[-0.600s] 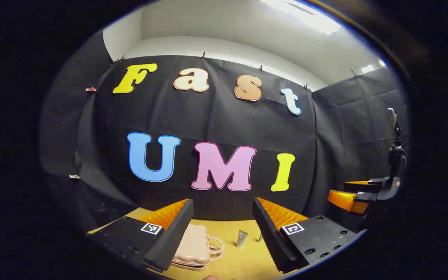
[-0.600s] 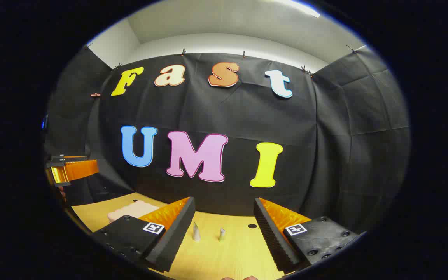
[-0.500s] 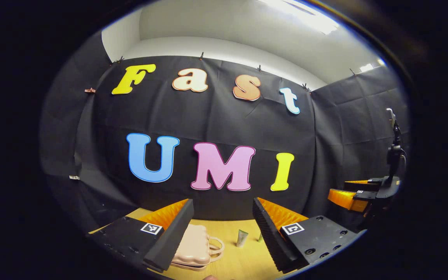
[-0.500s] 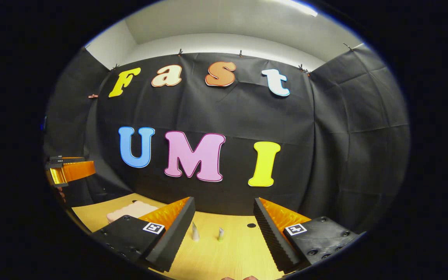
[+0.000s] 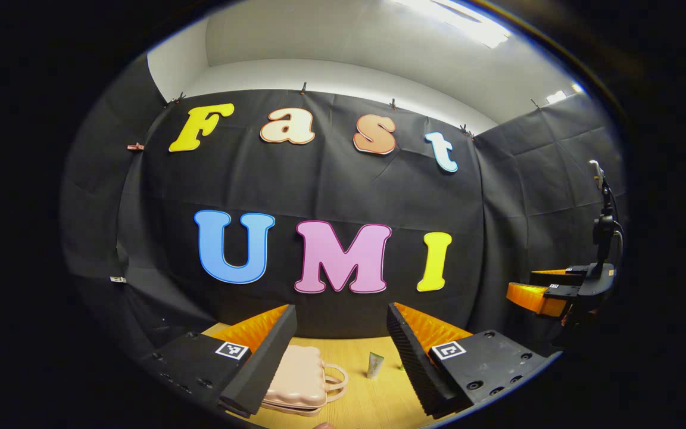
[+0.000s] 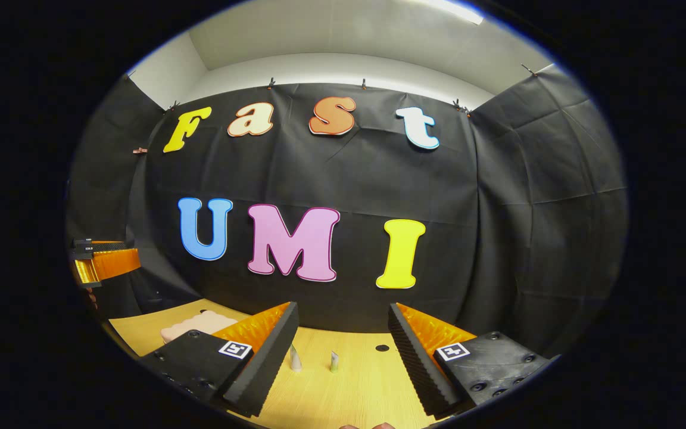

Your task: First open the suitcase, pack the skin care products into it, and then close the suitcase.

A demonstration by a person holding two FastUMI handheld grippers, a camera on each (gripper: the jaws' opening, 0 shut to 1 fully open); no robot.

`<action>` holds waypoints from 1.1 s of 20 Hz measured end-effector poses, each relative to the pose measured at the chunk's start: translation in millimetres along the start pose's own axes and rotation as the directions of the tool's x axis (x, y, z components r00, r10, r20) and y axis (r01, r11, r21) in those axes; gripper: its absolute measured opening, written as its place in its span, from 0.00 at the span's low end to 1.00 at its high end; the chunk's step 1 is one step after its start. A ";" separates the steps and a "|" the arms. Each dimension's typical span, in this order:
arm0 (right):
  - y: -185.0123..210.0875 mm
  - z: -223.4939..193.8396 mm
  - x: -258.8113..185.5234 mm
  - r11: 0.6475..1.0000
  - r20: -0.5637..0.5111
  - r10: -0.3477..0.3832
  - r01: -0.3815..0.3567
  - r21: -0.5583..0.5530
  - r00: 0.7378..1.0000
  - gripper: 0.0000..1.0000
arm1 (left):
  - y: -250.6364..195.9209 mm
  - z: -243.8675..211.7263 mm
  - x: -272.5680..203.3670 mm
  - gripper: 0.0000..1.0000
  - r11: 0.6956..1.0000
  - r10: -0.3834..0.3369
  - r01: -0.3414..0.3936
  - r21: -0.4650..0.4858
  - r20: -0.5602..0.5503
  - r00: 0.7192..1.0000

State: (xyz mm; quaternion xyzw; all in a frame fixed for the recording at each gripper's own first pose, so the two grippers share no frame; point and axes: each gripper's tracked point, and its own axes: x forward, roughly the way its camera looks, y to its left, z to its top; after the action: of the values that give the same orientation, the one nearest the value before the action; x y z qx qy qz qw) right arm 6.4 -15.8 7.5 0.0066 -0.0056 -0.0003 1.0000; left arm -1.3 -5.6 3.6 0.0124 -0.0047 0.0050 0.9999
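A small pink suitcase (image 5: 298, 381) with a loop handle lies shut on the wooden table (image 5: 373, 399), partly behind the left finger of my left gripper (image 5: 341, 333). A green tube (image 5: 374, 364) stands just right of it. My left gripper is open and held above the table with nothing in it. In the right gripper view, two tubes (image 6: 295, 358) (image 6: 333, 361) stand upright between the fingers of my right gripper (image 6: 343, 330), which is open and holds nothing. The suitcase (image 6: 193, 325) shows at the left there, with the left gripper (image 6: 105, 263) above it. The right gripper (image 5: 542, 295) appears at the far right of the left gripper view.
A round dark hole (image 6: 382, 347) sits in the table near the back wall. A black stand with a cable (image 5: 604, 226) rises at the right edge of the left gripper view. Black cloth walls close the booth behind and at both sides.
Both views have tipped slightly downward, so the suitcase and tubes show a little more. Both grippers stay open and nothing on the table has moved.
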 end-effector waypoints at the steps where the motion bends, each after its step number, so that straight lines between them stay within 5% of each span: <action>1: -0.4 2.3 1.0 1.000 0.002 0.003 -0.003 -0.004 1.000 0.96 | 2.1 0.0 0.1 0.95 1.000 0.008 -0.008 -0.005 0.000 1.000; 9: -5.2 9.5 0.5 1.000 0.011 0.006 -0.006 -0.015 1.000 0.96 | 17.2 -8.2 2.0 0.95 0.998 0.052 -0.053 -0.029 -0.024 0.998; 22: -5.0 22.9 -10.2 0.998 0.017 -0.032 0.032 -0.052 0.999 0.96 | -0.7 -54.9 37.8 0.96 0.997 -0.067 0.061 -0.040 -0.172 0.983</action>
State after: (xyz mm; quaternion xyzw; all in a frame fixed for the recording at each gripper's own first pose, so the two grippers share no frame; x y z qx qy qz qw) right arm -4.0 -21.1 30.2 -0.0193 -0.0137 -0.0165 0.9996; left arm 37.0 -4.5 -50.9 -0.0053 0.0827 -0.0261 0.9962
